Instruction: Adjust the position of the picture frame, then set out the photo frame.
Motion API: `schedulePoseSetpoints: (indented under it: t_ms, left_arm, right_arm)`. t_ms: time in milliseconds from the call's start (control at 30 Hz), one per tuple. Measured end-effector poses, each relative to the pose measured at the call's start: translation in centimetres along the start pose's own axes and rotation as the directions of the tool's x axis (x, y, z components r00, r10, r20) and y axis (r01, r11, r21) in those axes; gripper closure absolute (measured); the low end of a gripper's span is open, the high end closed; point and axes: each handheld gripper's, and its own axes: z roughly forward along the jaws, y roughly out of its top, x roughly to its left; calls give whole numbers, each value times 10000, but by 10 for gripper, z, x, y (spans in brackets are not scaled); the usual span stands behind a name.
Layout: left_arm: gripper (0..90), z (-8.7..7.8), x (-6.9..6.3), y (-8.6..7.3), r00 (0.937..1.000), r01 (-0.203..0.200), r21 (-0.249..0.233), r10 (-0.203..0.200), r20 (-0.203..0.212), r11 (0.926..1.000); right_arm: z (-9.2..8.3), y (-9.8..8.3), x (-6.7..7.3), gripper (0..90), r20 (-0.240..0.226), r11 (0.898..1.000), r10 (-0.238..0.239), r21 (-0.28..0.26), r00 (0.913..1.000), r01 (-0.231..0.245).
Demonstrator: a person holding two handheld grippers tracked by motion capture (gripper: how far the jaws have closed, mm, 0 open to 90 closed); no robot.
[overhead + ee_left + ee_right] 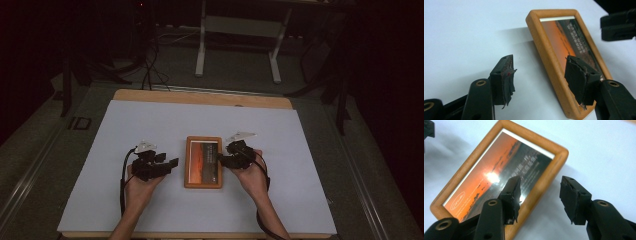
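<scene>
The left tongs (170, 163) stand apart with nothing gripped, their jaws straddling the long left edge of the picture frame (203, 162). The right tongs (223, 159), also apart and empty, straddle its right edge at three o'clock. The frame lies flat at the middle of the surface (150, 120), an upright rectangle with a rounded orange-brown wooden border around a glossy sunset photograph with small pale lettering. The surface is covered in pale blue-white sheet. At twelve o'clock, beyond it, stand white table legs (201, 50) on a dark floor.
</scene>
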Motion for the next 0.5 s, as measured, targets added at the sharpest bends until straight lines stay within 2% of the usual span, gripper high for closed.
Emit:
schedulePoseSetpoints:
  t_ms: [67, 100, 133, 267, 300, 367, 500]
  left_arm:
    - [412, 1, 0, 0, 10000, -49, 15, 49, 26, 10000]
    - [412, 1, -1, 0, 9999, -105, -10, 105, -23, 9999]
    - [425, -1, -2, 0, 9995, -251, -133, 249, -177, 9996]
    - [433, -4, -2, 0, 9984, -309, -434, 288, -482, 9986]
    - [433, -4, -2, 0, 9984, -286, -464, 263, -494, 9985]
    - [433, -4, -1, 0, 9983, -288, -500, 263, -516, 9983]
    - [429, -4, -2, 0, 9986, -294, -494, 272, -448, 9983]
  right_arm:
    - [0, 6, 2, 515, 51, 9994, -334, -82, 9994, 334]
    - [0, 6, 2, 515, 51, 9994, -334, -82, 9994, 334]
    - [1, 9, 2, 519, 27, 9986, -503, -157, 9987, 503]
    - [5, 13, 2, 522, 129, 9976, -677, -145, 9976, 679]
    - [7, 15, 3, 532, 356, 9962, -862, -122, 9956, 867]
    - [9, 16, 4, 540, 526, 9945, -1030, -140, 9933, 1039]
    - [10, 20, 4, 585, 652, 9914, -1213, -418, 9905, 1241]
